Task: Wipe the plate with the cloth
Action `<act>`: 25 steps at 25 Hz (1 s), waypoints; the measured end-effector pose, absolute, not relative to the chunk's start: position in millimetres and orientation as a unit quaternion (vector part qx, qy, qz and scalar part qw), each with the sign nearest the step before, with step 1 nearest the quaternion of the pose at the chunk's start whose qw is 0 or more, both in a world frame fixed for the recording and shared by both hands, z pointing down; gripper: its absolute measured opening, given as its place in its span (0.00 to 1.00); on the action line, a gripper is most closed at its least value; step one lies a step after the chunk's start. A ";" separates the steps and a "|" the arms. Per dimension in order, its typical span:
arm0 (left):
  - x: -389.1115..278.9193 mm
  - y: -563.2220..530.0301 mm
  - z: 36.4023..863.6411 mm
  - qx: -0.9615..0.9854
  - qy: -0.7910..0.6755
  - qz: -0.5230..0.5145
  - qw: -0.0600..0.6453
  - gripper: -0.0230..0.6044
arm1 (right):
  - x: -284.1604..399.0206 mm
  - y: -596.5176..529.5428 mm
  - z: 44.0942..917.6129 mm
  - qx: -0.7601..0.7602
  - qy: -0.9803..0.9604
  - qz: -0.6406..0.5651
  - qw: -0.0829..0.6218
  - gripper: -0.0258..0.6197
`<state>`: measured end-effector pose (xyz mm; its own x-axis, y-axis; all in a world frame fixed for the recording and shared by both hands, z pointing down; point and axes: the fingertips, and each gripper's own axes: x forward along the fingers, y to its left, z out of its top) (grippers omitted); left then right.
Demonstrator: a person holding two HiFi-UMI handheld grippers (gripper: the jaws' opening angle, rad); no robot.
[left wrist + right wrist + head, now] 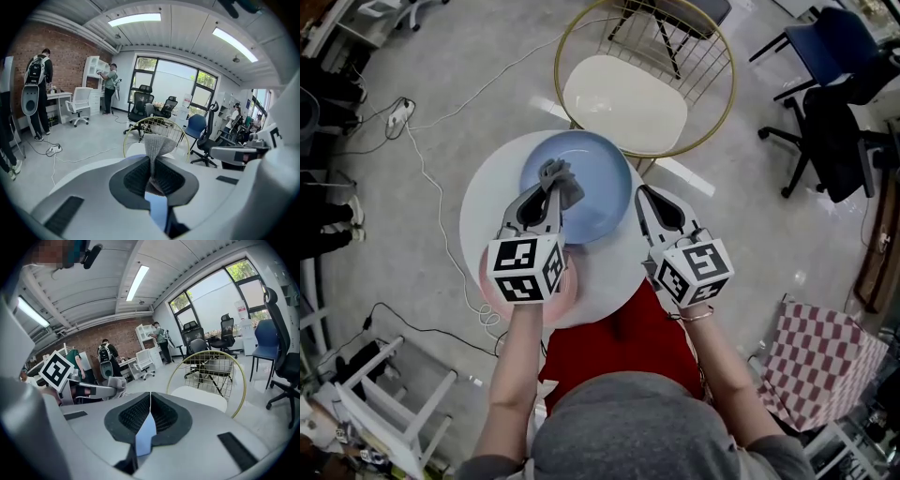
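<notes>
On the far half of the round white tabletop (487, 202), the blue plate (595, 202) lies flat, its far rim close to the tabletop's far edge. Your left gripper (551, 195) (152, 171) is clamped on the grey cloth (561, 183) (157, 145), which bunches up out of the jaws and hangs over the plate's left part. Whether the cloth touches the plate is not clear. Your right gripper (643, 195) (150, 399) has its jaws pressed together with nothing between them, its tip just beside the plate's right rim. A pink plate (567, 289) sits at the tabletop's near left edge, mostly under your left gripper. Beyond the far edge stands a gold wire chair (623, 103) with a cream seat.
</notes>
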<state>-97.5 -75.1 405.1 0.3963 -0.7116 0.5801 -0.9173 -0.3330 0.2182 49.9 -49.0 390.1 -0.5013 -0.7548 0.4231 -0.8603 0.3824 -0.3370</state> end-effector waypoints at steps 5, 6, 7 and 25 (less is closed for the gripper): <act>-74.5 -95.0 425.6 0.801 -0.490 0.209 0.274 0.09 | 55.4 -62.7 407.3 0.492 -0.817 0.282 0.106 0.09; -69.7 -98.9 429.8 0.802 -0.486 0.211 0.276 0.09 | 56.2 -65.5 410.8 0.492 -0.816 0.285 0.107 0.09; -65.0 -103.1 433.9 0.803 -0.482 0.214 0.276 0.09 | 57.0 -68.6 414.3 0.491 -0.815 0.288 0.107 0.09; -5.2 -141.0 519.3 0.810 -0.421 0.266 0.310 0.09 | 61.6 -100.5 464.9 0.469 -0.813 0.320 0.134 0.09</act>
<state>-5.2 -141.0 519.3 0.5037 -0.5178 0.6915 -0.8472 -0.4528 0.2781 61.6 -100.5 464.9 -0.5248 -0.6764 0.5168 -0.8472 0.3561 -0.3943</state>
